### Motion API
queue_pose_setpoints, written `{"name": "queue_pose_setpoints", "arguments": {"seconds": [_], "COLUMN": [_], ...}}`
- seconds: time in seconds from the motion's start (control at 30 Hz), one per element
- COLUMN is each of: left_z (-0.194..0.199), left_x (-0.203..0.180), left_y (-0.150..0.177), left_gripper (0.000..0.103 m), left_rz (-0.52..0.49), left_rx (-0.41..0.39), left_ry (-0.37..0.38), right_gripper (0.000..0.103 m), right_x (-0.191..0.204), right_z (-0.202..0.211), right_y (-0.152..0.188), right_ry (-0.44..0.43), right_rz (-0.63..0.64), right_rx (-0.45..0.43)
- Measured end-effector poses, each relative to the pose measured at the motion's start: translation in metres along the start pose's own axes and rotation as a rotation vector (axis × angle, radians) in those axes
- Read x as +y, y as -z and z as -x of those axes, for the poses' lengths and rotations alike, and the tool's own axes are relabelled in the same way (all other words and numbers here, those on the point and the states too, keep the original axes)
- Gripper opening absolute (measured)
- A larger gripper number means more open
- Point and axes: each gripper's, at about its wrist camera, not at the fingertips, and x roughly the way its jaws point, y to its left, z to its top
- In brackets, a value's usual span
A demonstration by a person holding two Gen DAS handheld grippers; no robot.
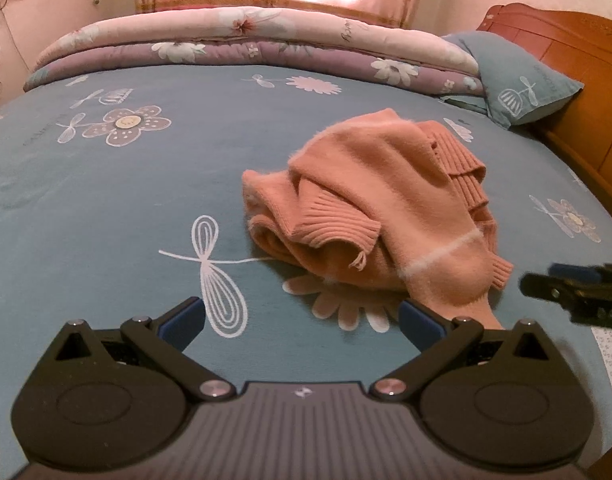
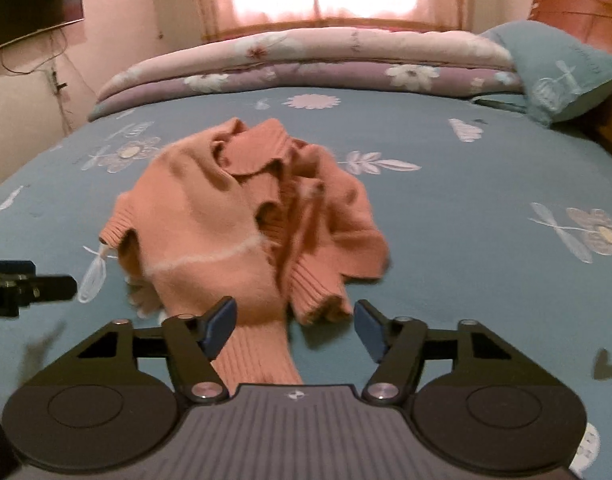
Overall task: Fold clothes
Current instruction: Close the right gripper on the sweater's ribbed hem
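Note:
A crumpled salmon-pink knit sweater (image 1: 378, 208) with a pale stripe lies in a heap on the blue flowered bedsheet (image 1: 106, 208). My left gripper (image 1: 302, 320) stands open just short of the heap; its right pad (image 1: 422, 324) is beside a trailing sleeve, and only sheet lies between its fingers. My right gripper (image 2: 294, 328) is open over the sweater (image 2: 242, 216). A ribbed part of it runs between the fingers, close to the left pad (image 2: 220, 328) and clear of the right one. Each gripper shows at the edge of the other's view.
A folded flowered quilt (image 1: 246, 40) lies along the far side of the bed. A blue pillow (image 1: 518, 76) leans on the wooden headboard (image 1: 578, 64) at the right. A wall screen (image 2: 34, 4) hangs at the far left. Bare sheet (image 2: 486, 240) surrounds the heap.

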Motion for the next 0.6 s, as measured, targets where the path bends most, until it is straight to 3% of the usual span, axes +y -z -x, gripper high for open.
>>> {"name": "queue_pose_setpoints", "arguments": {"seconds": [0.13,0.4,0.6], "left_z": [0.001,0.0,-0.001], "left_x": [0.0,0.006,0.007], "left_y": [0.001,0.002,0.001], "left_gripper": [0.102,0.102,0.102], "left_rz": [-0.01,0.002,0.019], "left_rx": [0.003,0.017,0.015], "left_ry": [-0.007,-0.03,-0.023], "right_gripper": [0.052,0.053,0.035], "right_x": [0.004,0.002,0.011], "right_z": [-0.018,-0.058,-0.046], "right_y": [-0.011,-0.024,-0.017], "right_ry": [-0.041,-0.112,-0.153], "right_rz": [0.003,-0.02,0.045], "right_rx": [0.006,0.079,0.106]}}
